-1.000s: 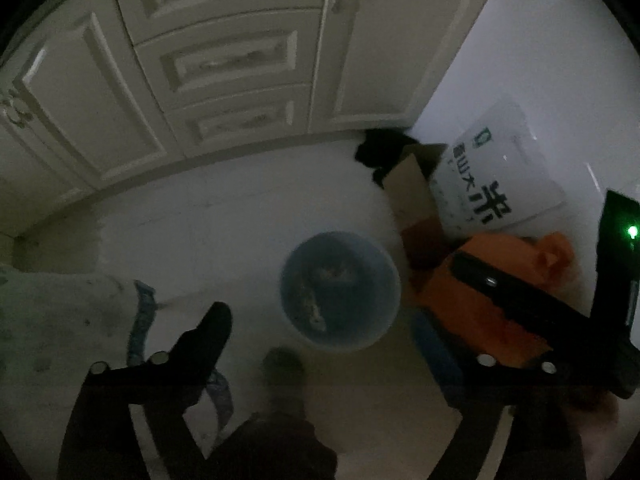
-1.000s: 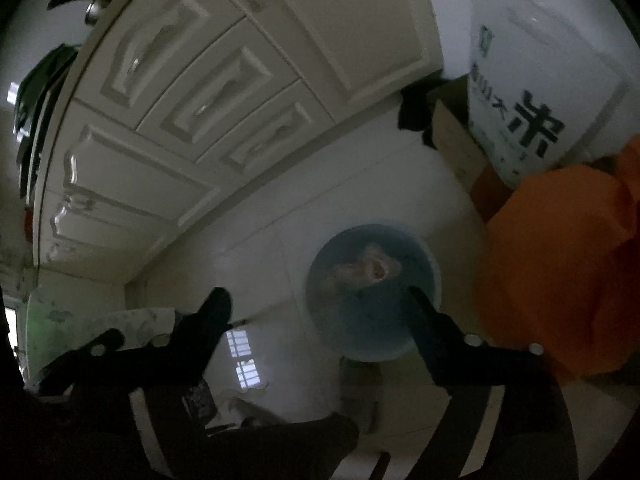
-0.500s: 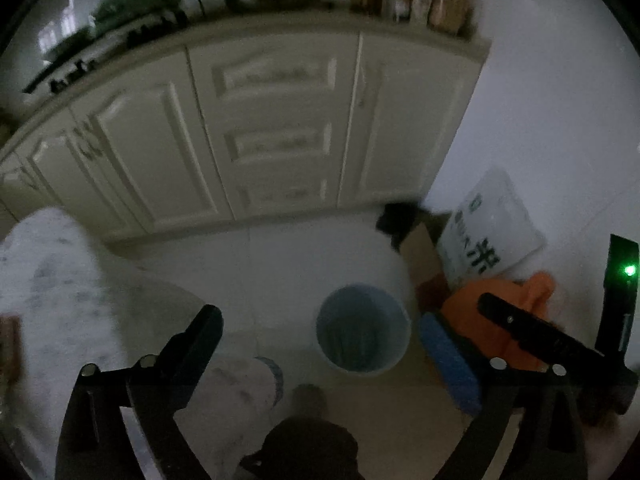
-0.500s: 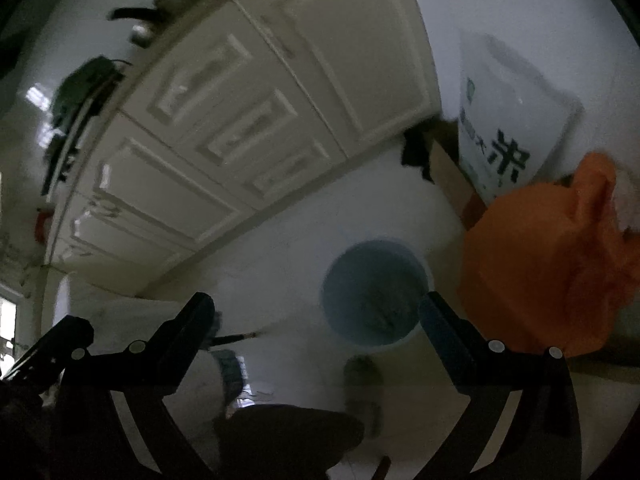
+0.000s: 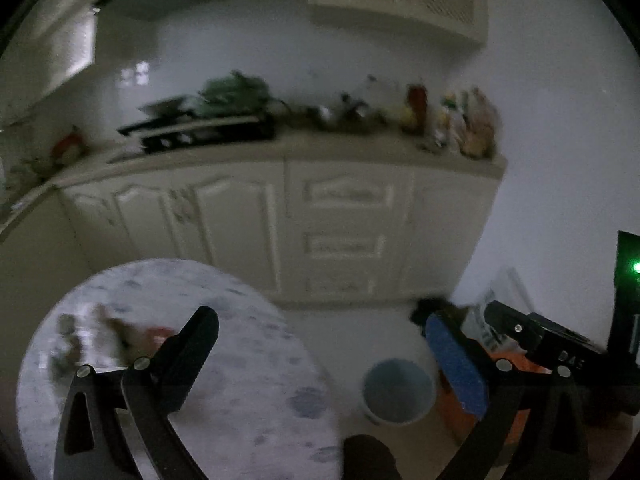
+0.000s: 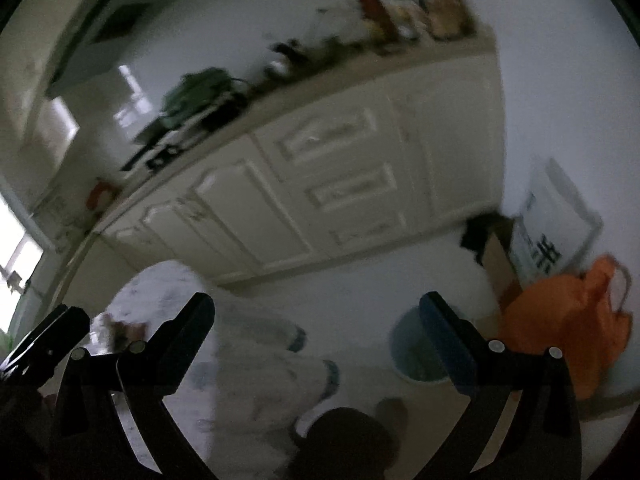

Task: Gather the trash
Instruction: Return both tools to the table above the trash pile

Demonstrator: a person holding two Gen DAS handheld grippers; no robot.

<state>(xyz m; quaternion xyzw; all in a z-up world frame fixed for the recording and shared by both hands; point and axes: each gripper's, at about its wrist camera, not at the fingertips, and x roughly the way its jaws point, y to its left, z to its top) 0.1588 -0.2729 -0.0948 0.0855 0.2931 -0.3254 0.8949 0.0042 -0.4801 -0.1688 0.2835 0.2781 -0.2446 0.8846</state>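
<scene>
Dim kitchen: cream panelled cabinets [image 5: 344, 236], round marbled white table [image 5: 240, 380], pale floor [image 6: 380, 280]; left gripper [image 5: 320, 356] and right gripper [image 6: 316, 336] gape empty, the left's jaws having just been opening; white sack [image 6: 552, 232] bears "米".

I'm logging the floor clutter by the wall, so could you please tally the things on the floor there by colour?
Blue: 1, the bin
Orange: 1, the plastic bag
White: 1, the printed sack
Brown: 1, the cardboard box
Total: 4
</scene>
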